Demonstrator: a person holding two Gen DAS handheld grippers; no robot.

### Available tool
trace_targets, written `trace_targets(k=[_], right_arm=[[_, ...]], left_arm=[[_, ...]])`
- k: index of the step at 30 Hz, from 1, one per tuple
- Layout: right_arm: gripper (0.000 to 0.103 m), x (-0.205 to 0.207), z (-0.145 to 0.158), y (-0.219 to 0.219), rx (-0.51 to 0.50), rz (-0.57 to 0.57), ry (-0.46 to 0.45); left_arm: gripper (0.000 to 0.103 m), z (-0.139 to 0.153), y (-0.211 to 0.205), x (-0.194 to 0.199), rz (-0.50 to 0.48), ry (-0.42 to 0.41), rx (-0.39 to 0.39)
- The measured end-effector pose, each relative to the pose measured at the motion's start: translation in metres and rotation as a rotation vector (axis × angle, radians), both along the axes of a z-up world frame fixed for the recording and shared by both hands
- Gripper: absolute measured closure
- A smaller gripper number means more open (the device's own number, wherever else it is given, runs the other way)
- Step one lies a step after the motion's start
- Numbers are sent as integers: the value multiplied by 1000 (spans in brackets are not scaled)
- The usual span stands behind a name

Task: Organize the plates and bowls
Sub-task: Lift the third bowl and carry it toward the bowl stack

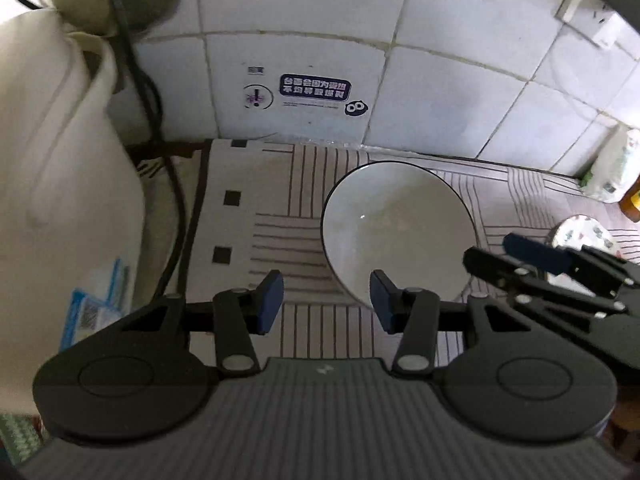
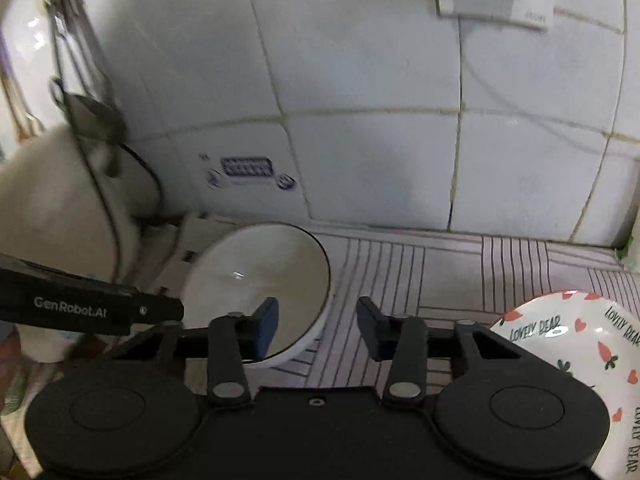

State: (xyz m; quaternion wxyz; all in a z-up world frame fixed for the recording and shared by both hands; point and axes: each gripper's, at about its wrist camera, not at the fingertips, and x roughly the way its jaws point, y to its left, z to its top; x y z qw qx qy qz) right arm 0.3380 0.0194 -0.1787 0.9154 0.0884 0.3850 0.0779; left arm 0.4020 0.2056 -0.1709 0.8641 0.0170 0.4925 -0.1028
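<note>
White bowl: sitting on the striped worktop, by the tiled wall.
Left claw: hovering parted, empty, nearing the bowl's rim to grasp.
Right claw: hanging parted, empty, right of bowl.
Patterned plate: waiting further right.

A striped mat lies below a stickered tile wall.

White bowl on striped mat
</note>
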Motion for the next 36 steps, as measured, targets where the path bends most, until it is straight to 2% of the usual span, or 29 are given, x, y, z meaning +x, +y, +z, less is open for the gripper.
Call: trace_targets(k=[4, 7, 9, 12, 16, 21, 28, 32, 36], right_arm=[[77, 11, -16, 8, -36, -9, 28], [80, 17, -22, 8, -10, -33, 37], [81, 22, -25, 9, 1, -44, 44], [83, 25, -29, 10, 30, -62, 48], [84, 22, -24, 14, 15, -53, 50], [85, 5, -14, 6, 82, -50, 51], [85, -30, 15, -3, 125, -31, 29], [85, -53, 33, -21, 152, -41, 17], [85, -79, 56, -50, 194, -67, -28]], left_arm=[[59, -15, -8, 4, -17, -73, 46], [64, -24, -6, 12, -15, -48, 23], [78, -29, -4, 16, -12, -16, -11], [91, -33, 1, 15, 21, -3, -83], [93, -29, -3, 11, 31, 21, -61], [92, -15, -4, -7, 27, 77, -60], [92, 18, -24, -47, 10, 55, 30], [92, 46, -41, -68, -18, 21, 42], [91, 68, -64, -86, -51, 27, 25]])
